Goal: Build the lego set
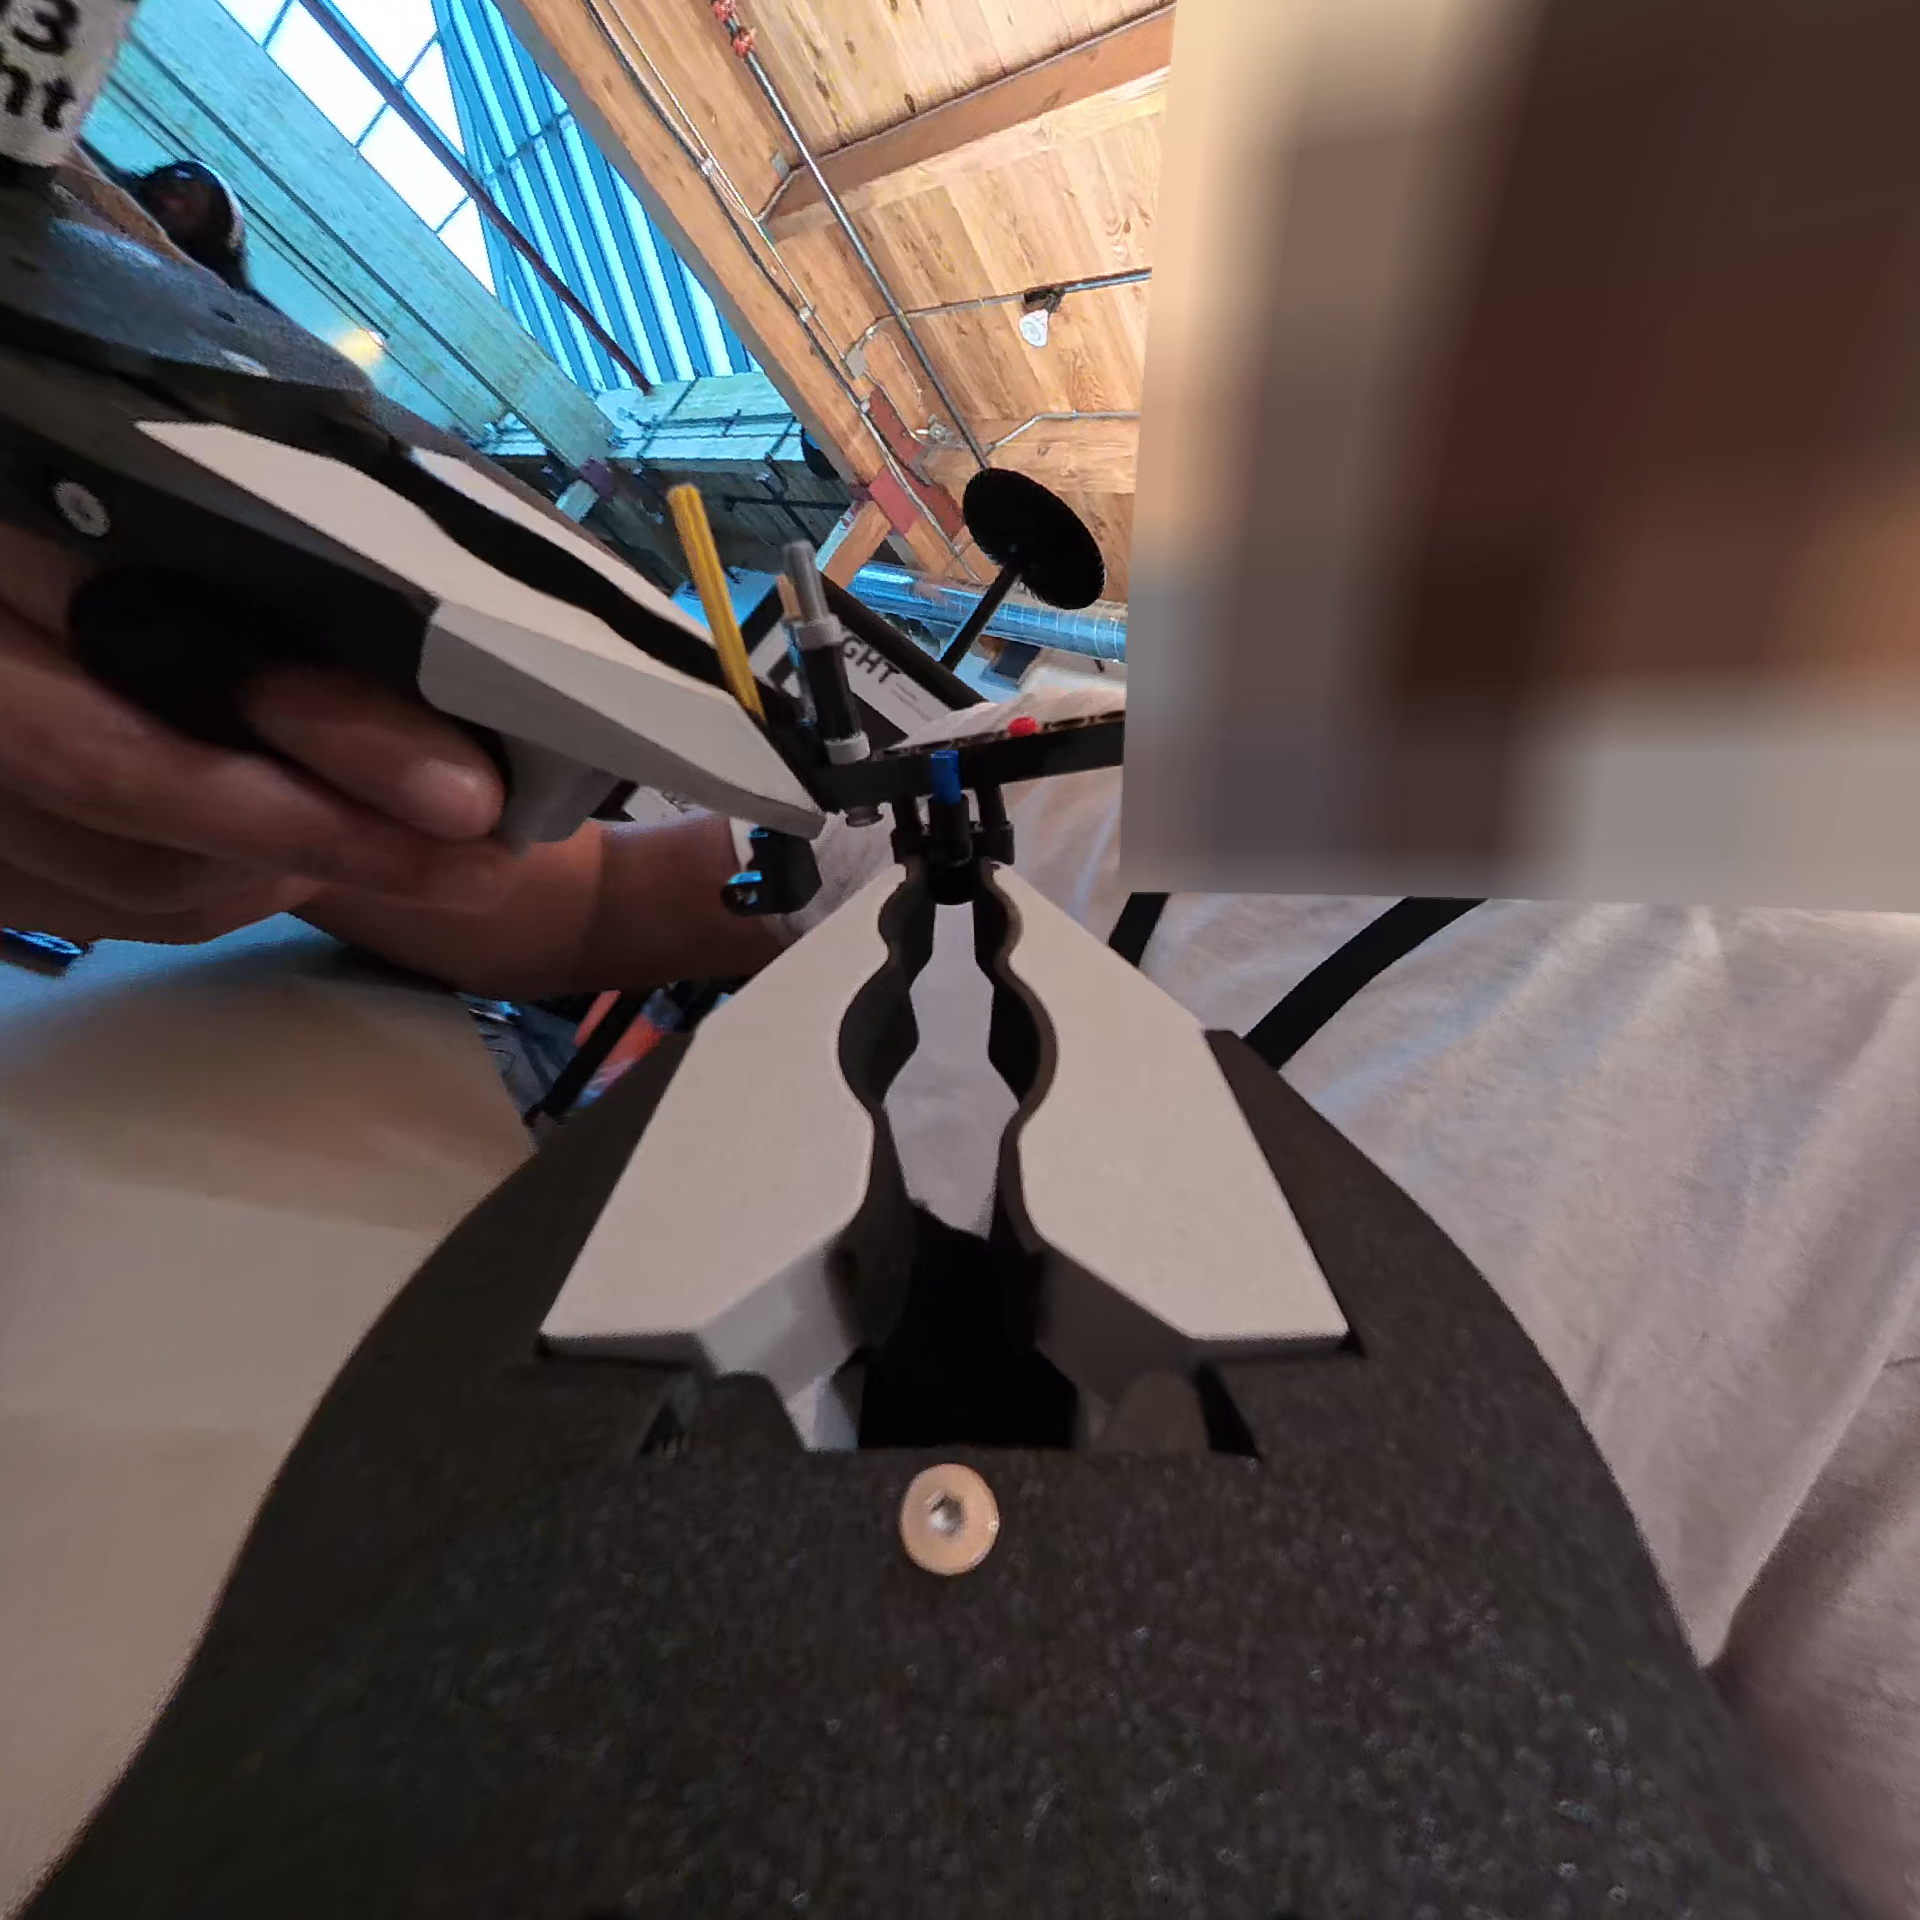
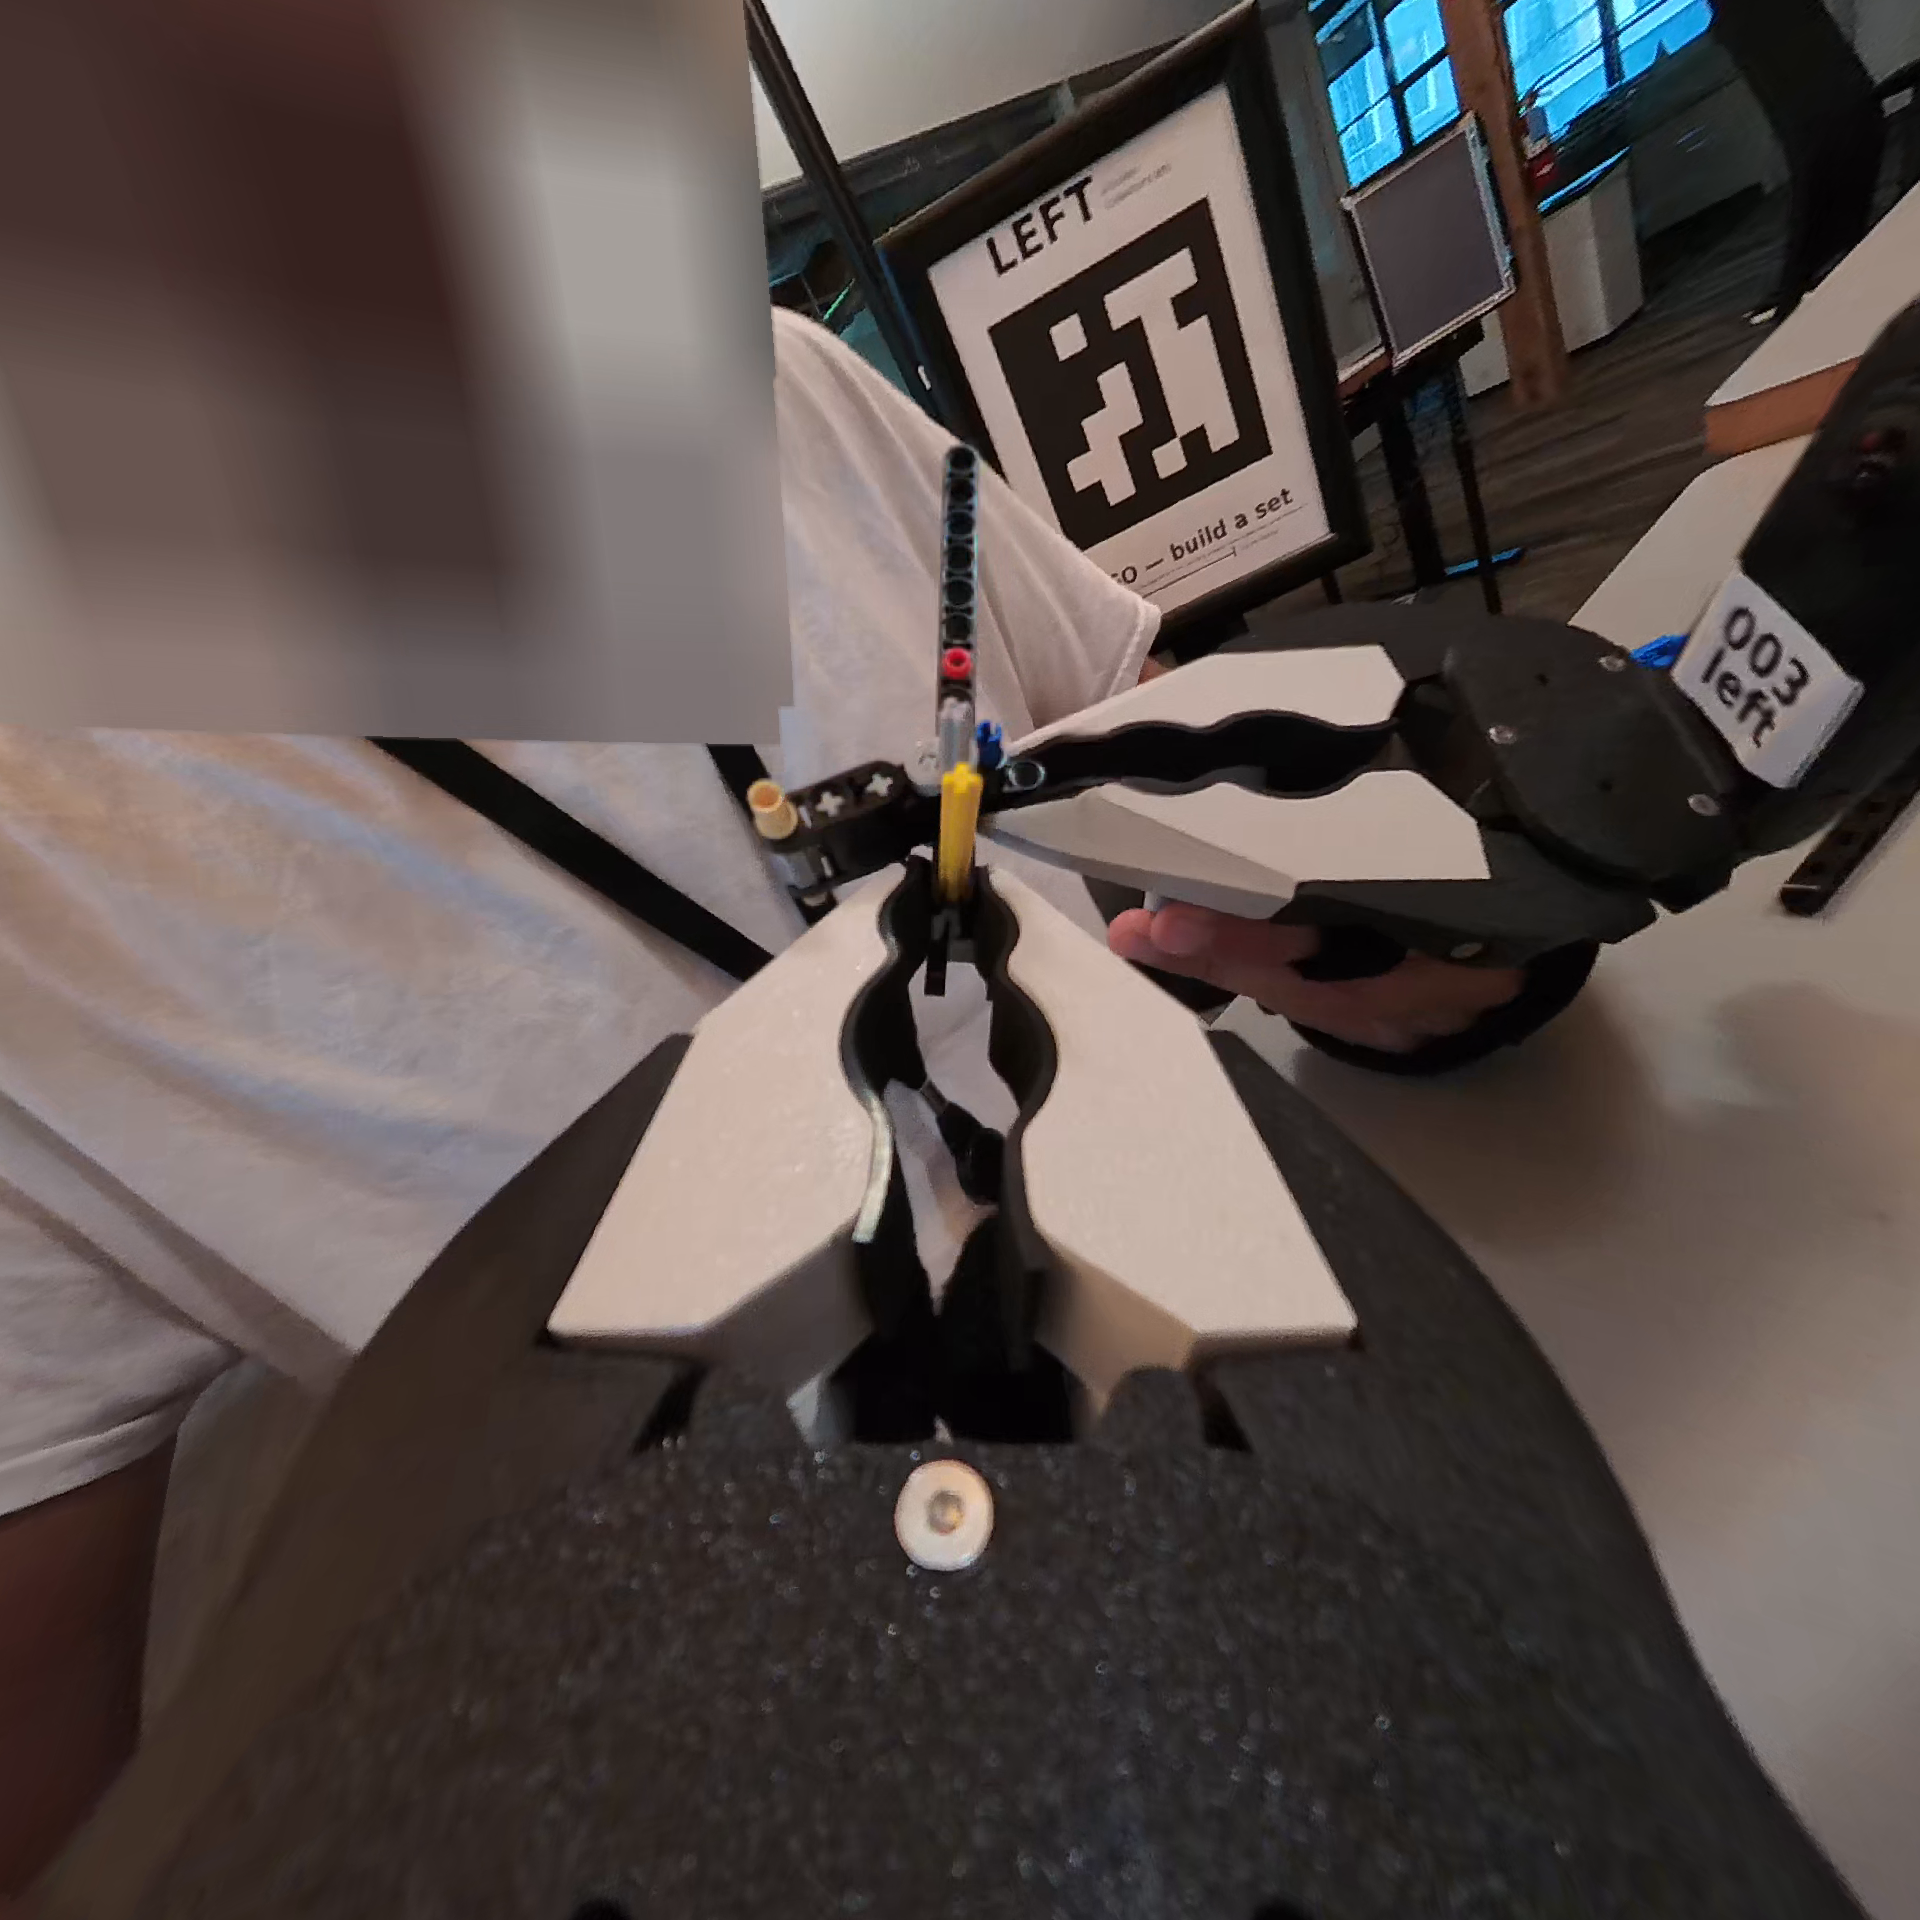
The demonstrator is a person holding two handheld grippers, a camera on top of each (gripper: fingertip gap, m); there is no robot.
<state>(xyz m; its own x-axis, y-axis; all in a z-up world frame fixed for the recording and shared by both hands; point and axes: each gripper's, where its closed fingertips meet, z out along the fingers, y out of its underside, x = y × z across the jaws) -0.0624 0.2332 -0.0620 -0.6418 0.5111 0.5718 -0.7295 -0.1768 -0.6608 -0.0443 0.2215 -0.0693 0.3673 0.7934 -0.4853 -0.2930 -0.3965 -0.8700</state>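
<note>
A small black lego assembly [image 1: 966,753] is held in the air between both grippers. It has a long black beam [image 2: 961,561] with a red pin [image 2: 957,662], a yellow axle [image 2: 958,826], a blue pin [image 1: 943,774], a grey and black cylinder [image 1: 826,655], a tan pin [image 2: 771,808] and a black gear on an axle [image 1: 1029,535]. My left gripper [image 1: 951,868] is shut on the assembly's black part under the blue pin. It also shows in the right wrist view [image 2: 1013,795]. My right gripper [image 2: 948,883] is shut on the assembly at the yellow axle's base, and enters the left wrist view from the left [image 1: 816,821].
A person in a white shirt [image 2: 416,987] stands close behind the assembly, a hand [image 1: 260,790] on each gripper. A white table [image 2: 1558,1195] lies to the right with a loose black beam [image 2: 1849,842] on it. A framed marker sign [image 2: 1132,384] stands behind.
</note>
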